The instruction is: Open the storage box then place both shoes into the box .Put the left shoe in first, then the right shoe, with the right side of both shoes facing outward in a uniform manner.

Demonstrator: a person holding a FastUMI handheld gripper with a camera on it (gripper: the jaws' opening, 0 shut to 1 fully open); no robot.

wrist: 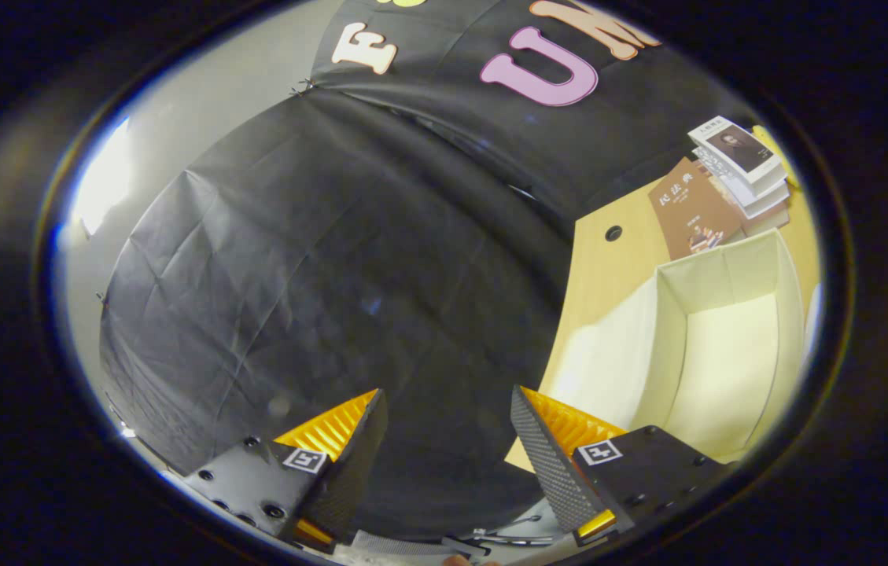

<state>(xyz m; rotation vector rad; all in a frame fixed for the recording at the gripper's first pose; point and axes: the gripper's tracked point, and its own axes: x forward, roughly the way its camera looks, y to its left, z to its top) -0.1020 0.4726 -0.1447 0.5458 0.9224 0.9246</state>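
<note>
The claw (447, 409) stands wide, with a broad gap between its two fingers (349, 448) and nothing held in that gap. Both fingers point at the black cloth wall (318, 275), which hangs creased straight ahead of them at twelve o'clock and runs off toward ten o'clock, where a pale wall (200, 102) and a bright glare show beside it.

The storage box (727, 346) lies off to the side of the claw, at about two to three o'clock from the fingertips, just beyond the right-hand finger and not between the fingers. It is a cream fabric box, open at the top, and the part of its inside that can be seen holds nothing. Its near wall sits close to the outer side of the right-hand finger; whether the two touch cannot be told.

The box stands on a light wooden table (609, 267), whose edge meets the black cloth at about one o'clock from the claw. A small dark round hole (613, 233) is set in the table near that edge. Beyond the box, farther out at about two o'clock, a brown book (691, 208) lies flat on the table, and just past it a stack of books (746, 169) rests against the far side.
</note>
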